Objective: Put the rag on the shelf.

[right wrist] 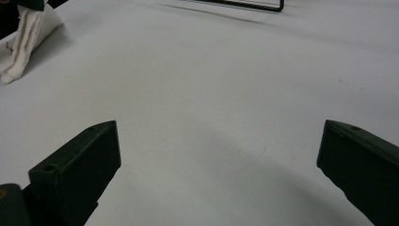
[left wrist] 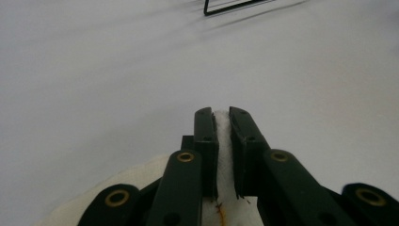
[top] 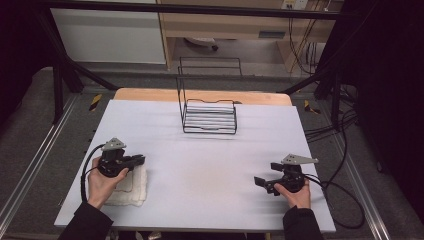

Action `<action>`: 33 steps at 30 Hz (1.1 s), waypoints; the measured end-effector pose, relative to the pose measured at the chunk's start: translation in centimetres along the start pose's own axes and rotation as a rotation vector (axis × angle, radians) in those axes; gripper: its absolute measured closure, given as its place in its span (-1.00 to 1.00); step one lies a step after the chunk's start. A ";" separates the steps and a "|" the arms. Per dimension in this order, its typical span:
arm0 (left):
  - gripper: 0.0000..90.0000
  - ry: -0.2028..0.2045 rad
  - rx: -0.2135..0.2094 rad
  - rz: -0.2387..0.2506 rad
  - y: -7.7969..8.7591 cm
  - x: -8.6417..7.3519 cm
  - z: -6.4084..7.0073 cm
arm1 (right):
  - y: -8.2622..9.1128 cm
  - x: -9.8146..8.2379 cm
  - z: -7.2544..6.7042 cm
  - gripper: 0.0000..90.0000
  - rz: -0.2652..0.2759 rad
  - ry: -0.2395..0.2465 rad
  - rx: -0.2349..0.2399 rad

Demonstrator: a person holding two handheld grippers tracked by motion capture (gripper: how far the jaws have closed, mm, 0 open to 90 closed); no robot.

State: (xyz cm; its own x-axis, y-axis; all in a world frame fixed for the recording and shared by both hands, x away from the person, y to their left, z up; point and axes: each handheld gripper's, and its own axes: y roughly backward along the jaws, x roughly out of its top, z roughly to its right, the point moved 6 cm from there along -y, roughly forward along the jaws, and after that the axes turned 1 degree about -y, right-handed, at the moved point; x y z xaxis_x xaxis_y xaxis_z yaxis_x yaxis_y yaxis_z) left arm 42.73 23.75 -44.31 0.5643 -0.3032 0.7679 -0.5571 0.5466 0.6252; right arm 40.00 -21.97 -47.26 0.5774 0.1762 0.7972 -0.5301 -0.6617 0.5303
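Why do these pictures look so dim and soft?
High view: dark edges, lit white table, grainy. Left gripper view: close left tool blurred, pinching a white cloth; wire rack soft. Right gripper view: right tool throws a faint shadow.

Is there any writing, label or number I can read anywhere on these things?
None is legible.
Blue label on the wooden shelf edge: too small and blurred to read.
White towel, wire rack, left gripper and right gripper: no print visible.
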 end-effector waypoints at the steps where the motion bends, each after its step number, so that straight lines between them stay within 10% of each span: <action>1: 0.82 -0.005 -0.001 0.003 -0.1 0.2 0.2 | 0.0 0.0 0.0 -0.99 0.002 0.001 0.001; 33: 0.82 -0.113 -0.098 -0.002 -7.6 4.5 9.3 | 0.0 0.0 0.0 -0.99 0.000 0.008 -0.010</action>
State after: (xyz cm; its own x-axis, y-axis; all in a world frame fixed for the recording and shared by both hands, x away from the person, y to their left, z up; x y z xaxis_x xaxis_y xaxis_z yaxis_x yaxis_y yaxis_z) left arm 43.86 10.98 -44.27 0.4900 -0.3874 0.7809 -0.4906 0.6180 0.6143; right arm 40.05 -21.98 -47.30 0.5729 0.1819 0.7992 -0.5362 -0.6542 0.5333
